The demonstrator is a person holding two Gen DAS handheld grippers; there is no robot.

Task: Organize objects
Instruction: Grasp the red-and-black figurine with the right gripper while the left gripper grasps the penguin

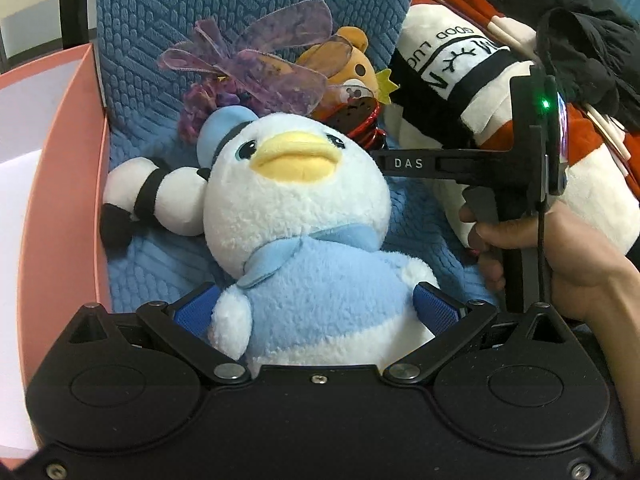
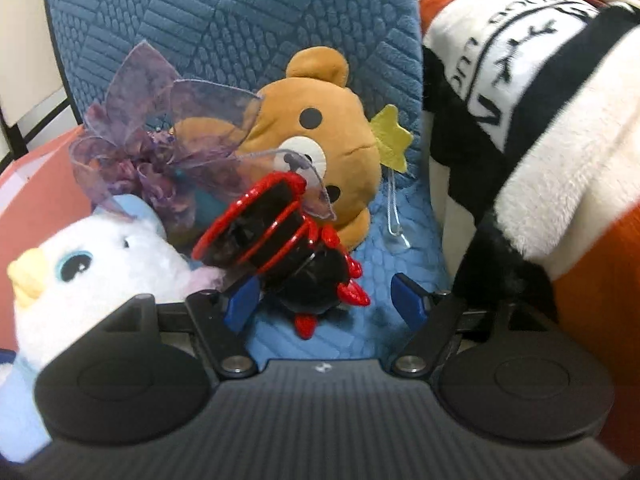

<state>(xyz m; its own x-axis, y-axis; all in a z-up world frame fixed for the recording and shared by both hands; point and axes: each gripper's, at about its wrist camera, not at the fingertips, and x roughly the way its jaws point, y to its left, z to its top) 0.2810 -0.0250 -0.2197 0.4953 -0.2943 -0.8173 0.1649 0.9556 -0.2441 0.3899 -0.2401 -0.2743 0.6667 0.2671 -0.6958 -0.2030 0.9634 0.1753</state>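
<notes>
A white and light-blue duck plush (image 1: 304,216) lies on a blue textured cushion (image 1: 168,20). My left gripper (image 1: 316,312) has its blue pads on both sides of the duck's body and is shut on it. The duck's head shows in the right wrist view (image 2: 92,276) at lower left. My right gripper (image 2: 326,300) is open, with a red and black toy (image 2: 280,232) between its fingers; the left pad touches it, the right pad stands apart. The right gripper appears in the left wrist view (image 1: 400,164), reaching toward the red toy (image 1: 360,120).
A brown bear plush (image 2: 320,148) and a purple ribbon bow (image 2: 160,144) lie behind the red toy. A large white, black and orange plush (image 2: 540,120) fills the right side. A pink box wall (image 1: 68,184) stands on the left.
</notes>
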